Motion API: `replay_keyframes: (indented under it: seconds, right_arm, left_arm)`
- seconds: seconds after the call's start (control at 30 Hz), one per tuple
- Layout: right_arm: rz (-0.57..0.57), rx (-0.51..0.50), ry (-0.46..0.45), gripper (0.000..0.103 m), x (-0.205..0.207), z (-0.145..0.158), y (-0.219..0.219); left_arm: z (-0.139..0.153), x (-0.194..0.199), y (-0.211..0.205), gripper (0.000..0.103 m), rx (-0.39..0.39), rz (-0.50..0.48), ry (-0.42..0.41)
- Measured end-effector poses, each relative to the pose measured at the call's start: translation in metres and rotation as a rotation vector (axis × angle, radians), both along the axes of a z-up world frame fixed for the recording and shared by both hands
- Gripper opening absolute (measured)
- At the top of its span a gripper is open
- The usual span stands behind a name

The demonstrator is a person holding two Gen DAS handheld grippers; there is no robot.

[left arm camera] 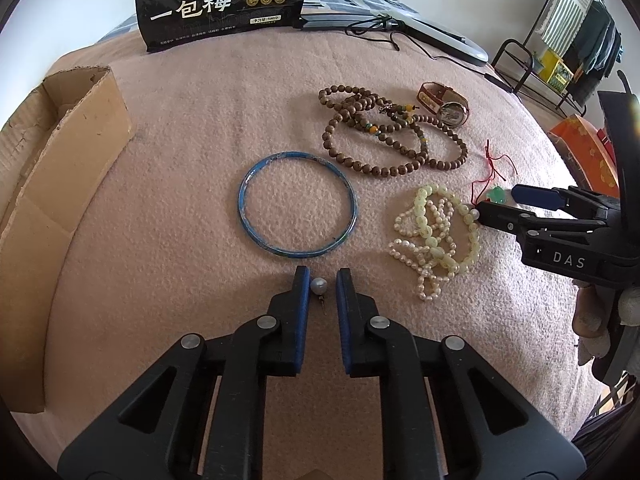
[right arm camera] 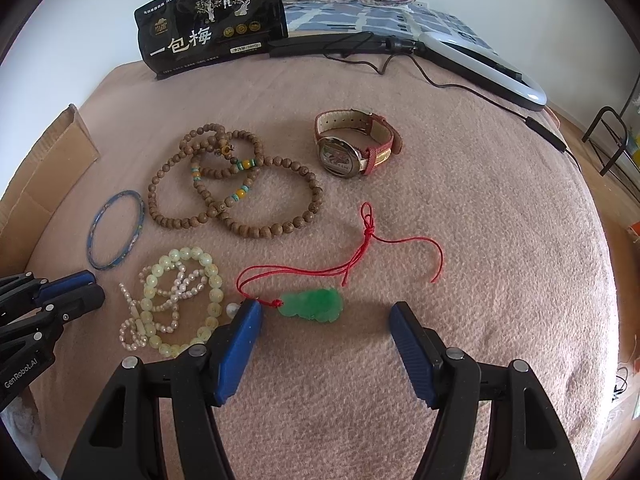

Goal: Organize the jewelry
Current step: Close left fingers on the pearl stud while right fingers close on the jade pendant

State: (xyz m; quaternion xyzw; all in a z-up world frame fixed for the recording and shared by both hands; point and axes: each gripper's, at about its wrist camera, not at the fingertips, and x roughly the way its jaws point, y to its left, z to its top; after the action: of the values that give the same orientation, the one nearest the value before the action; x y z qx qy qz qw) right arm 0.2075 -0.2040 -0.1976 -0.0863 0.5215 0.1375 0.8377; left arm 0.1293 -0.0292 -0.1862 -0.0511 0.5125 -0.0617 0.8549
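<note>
A small pearl stud earring (left arm camera: 319, 284) lies on the pink blanket (left arm camera: 200, 120) between the tips of my left gripper (left arm camera: 323, 280). The jaws stand narrow; the pearl touches the left pad, and a thin gap shows at the right pad. My right gripper (right arm camera: 326, 310) is open wide, its tips on either side of a green jade pendant (right arm camera: 312, 304) on a red cord (right arm camera: 372, 232). Neither pad touches the pendant. A blue bangle (left arm camera: 296, 204), brown wooden bead strands (left arm camera: 374, 130), a red-strapped watch (left arm camera: 444, 104) and a pile of pale bead and pearl bracelets (left arm camera: 436, 236) lie spread on the blanket.
An open cardboard box (left arm camera: 60, 160) sits at the left edge. A black snack bag (left arm camera: 220, 4) stands at the back, with a ring light (left arm camera: 440, 36) and its cable beside it. A second loose pearl (right arm camera: 232, 310) rests by the right gripper's left finger. A rack stands off the bed's right.
</note>
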Motion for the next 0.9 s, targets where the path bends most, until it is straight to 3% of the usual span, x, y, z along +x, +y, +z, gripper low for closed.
replay_keyframes:
  seconds: [0.13,0.4,0.9]
  right_arm:
    - [0.001,-0.003,-0.004,0.064,0.001,0.000,0.000]
    - [0.006,-0.007,-0.012,0.034,0.002,0.002,-0.001]
    - [-0.007,-0.009,-0.038,0.032,-0.005,0.013,-0.002]
  left_arm:
    - [0.000,0.000,0.002,0.009,-0.008,0.004,0.002]
    - [0.000,0.001,0.004,0.007,-0.008,0.001,-0.001]
    - [0.013,-0.007,0.005,0.007,-0.014,-0.007,-0.026]
